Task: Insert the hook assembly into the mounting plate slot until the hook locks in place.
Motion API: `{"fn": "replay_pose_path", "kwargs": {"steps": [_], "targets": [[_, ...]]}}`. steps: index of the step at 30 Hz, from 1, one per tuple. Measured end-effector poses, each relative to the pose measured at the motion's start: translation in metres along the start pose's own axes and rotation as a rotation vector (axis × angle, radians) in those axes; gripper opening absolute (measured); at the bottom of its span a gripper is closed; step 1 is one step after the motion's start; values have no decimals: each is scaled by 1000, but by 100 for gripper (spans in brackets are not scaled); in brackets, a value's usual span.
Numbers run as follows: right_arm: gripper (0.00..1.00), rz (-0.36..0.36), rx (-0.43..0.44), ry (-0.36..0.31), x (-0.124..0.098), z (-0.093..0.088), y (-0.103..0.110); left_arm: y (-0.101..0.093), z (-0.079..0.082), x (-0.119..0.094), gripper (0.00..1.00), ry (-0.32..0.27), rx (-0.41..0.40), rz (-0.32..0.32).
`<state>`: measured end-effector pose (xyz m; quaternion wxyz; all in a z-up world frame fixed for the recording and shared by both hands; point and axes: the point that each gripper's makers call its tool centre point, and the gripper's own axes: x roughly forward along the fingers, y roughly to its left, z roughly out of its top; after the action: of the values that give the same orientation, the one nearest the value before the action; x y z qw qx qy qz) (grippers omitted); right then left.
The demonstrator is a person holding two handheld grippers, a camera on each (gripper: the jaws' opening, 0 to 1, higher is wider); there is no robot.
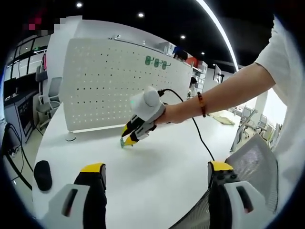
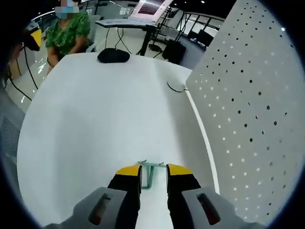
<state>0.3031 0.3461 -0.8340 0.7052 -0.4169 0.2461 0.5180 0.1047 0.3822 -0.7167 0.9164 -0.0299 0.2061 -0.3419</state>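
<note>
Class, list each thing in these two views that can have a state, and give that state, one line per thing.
Left claw: open, holding nothing, above the white table.
Right claw: shut on the green hook, low over the table.
Green hook: gripped between the jaws, not yet in the pegboard.
Pegboard: upright on the table, green hooks already hanging near its top.

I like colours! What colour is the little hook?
Green hook, clearest in the right gripper view.

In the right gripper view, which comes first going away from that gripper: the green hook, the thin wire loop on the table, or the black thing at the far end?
1. Green hook, between the right gripper's fingers.
2. Wire loop, farther up, beside the pegboard's foot.
3. Black object, at the table's far edge.
</note>
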Motion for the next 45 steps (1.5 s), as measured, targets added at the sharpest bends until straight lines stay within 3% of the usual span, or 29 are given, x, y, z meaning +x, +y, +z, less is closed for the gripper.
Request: {"fn": "replay_pose_path", "kwargs": {"steps": [4,11,23,25,30,37,40,45], "targets": [[16,2,-19,13,2,0,0,-1,0,0,90,-1,-5,-3],[8,12,86,14,1,-2,2,1,0,-3,89,-2,-6,4],[0,7,182,28,-3,-6,2,-2,-1,-2,89,4,-10,-4],[0,12,220,25,-4,-7,3,-2,-1,-3,88,3,-9,-3],[0,1,210,35,-7,-9,2,-2,0,-3,88,-3,-11,0],[0,-30,350,-10,-16,-9,-3,-3,4,-5,88,-36,-48,-6],[0,-51,327,2,-21,-12,-4,-5,10,-5,88,-71,-76,-13],[0,-74,332,-16,-29,-8,-6,-5,11,-3,87,-71,-80,-13]]}}
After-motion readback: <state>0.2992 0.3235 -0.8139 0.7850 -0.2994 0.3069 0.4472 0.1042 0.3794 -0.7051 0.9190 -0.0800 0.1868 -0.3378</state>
